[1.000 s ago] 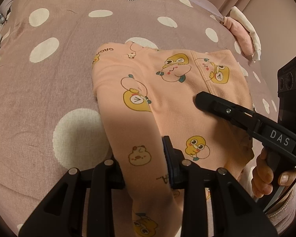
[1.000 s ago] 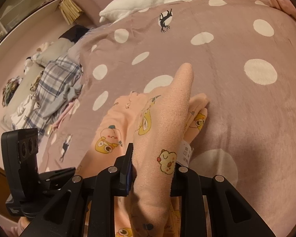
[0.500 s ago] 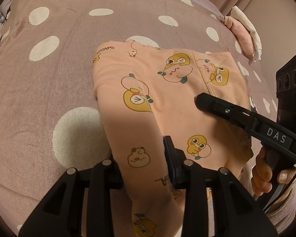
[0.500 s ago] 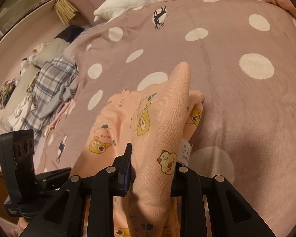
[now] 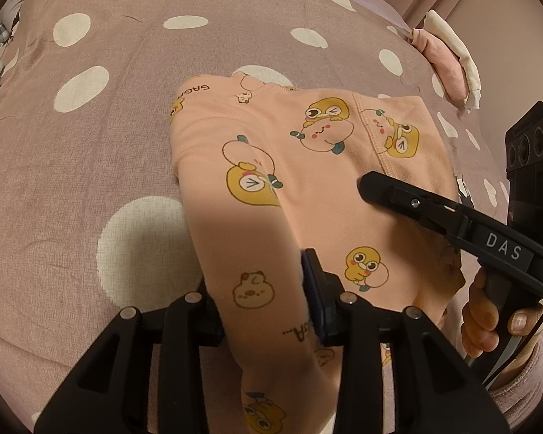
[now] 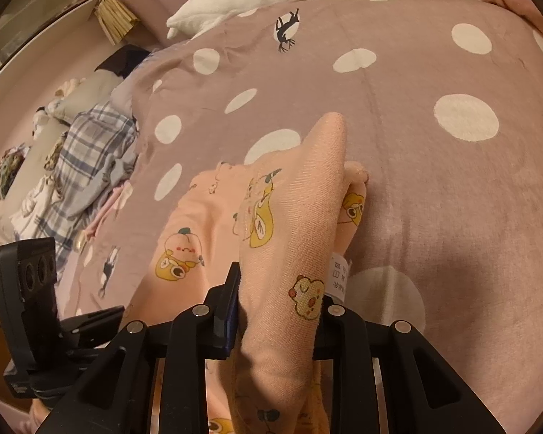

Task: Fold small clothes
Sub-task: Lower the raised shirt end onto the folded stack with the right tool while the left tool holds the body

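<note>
Peach cotton with cartoon ducks is bunched between both sets of jaws. The left gripper has a fold of the small peach printed garment between its pads, and its jaws are easing apart. The right gripper is clamped on another raised fold of the same piece. The rest of the garment lies partly folded on the mauve blanket with white polka dots. A plaid cloth heap sits off at the bed's edge.

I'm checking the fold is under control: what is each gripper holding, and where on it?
Both hold the peach garment: right gripper clamps a raised fold; left gripper, jaws opening, has another fold between them.
</note>
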Tool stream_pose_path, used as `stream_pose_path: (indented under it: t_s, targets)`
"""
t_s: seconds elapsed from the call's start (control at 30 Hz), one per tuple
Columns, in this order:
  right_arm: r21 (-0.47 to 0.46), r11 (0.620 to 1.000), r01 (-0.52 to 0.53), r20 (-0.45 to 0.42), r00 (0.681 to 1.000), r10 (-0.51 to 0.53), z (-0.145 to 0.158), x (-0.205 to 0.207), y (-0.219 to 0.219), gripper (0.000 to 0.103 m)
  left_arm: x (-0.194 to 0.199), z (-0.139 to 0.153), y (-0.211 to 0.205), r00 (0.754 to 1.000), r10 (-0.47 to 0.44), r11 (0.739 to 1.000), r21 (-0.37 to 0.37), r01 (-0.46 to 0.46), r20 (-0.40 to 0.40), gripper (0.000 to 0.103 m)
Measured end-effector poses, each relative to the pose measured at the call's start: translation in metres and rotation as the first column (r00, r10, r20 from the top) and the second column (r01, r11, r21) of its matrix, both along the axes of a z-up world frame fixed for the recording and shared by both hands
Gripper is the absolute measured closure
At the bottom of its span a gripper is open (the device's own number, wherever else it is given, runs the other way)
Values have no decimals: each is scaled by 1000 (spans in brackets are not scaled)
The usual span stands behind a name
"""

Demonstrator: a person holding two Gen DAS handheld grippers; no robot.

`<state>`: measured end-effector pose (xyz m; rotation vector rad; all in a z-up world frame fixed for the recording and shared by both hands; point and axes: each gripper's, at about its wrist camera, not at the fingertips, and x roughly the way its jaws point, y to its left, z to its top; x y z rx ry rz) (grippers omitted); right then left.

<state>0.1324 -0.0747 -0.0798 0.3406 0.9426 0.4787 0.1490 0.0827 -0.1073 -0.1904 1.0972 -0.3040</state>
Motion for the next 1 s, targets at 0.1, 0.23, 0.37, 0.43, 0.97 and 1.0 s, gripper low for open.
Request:
stream_pose_path:
  t_s: [0.1,0.23,0.37,0.43,0.97,1.0]
  targets:
    - [-2,1000,3,-3,1000,-3,-1,0,0,77,0,-1,0,1000,0,1000,0,0,0,65]
    - [-9,1000,8,-7,1000,-8,-1,0,0,77,1,-1,1,1000,-1,1000,1,1,-1,64]
    - [-11,1000,9,-8,1000,-9,-1,0,1,77,2,-2,3,1000,0,1000,6,0,0,62]
    - [-12,1000,10,-9,1000,-10,-1,0,0,77,2,-2,4,1000,1,1000,9,-1,-1,61]
    - [-19,1000,23,-28,999,-24,-4,1,0,77,3,-3,8,1000,0,1000,12,0,-6,55]
    - [-20,1000,24,-29,999,-24,-4,0,0,77,3,-2,8,1000,1,1000,13,-1,-6,54]
